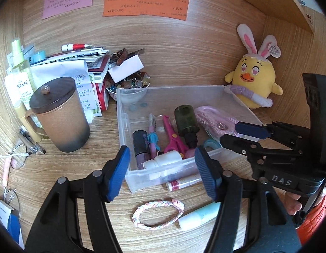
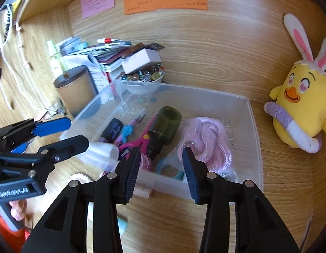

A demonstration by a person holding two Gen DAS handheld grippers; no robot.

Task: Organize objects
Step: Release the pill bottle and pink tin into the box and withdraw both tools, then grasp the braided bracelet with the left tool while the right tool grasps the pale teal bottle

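Observation:
A clear plastic bin (image 1: 129, 124) (image 2: 252, 147) sits on the wooden desk. It holds a dark green bottle (image 1: 186, 120) (image 2: 168, 122), pink scissors (image 1: 173, 136) (image 2: 141, 137), a pink cord bundle (image 1: 211, 120) (image 2: 207, 139), a white bottle (image 1: 163, 160), a dark tube (image 1: 140, 145) and a tape roll (image 2: 169, 169). A braided bracelet (image 1: 157, 214), a red-white tube (image 1: 183, 182) and a pale blue-white tube (image 1: 199, 215) lie in front of the bin. My left gripper (image 1: 163, 168) is open above the bin's front wall. My right gripper (image 2: 161, 172) is open over the bin's near edge.
A brown lidded mug (image 1: 61, 113) stands left of the bin. Behind it are stacked papers and books (image 1: 82, 67), a bowl of marbles (image 1: 129, 83) and a spray bottle (image 1: 19, 63). A yellow plush chick (image 1: 254, 78) (image 2: 304, 105) sits at the right. Glasses and cables (image 1: 19, 154) lie at the left edge.

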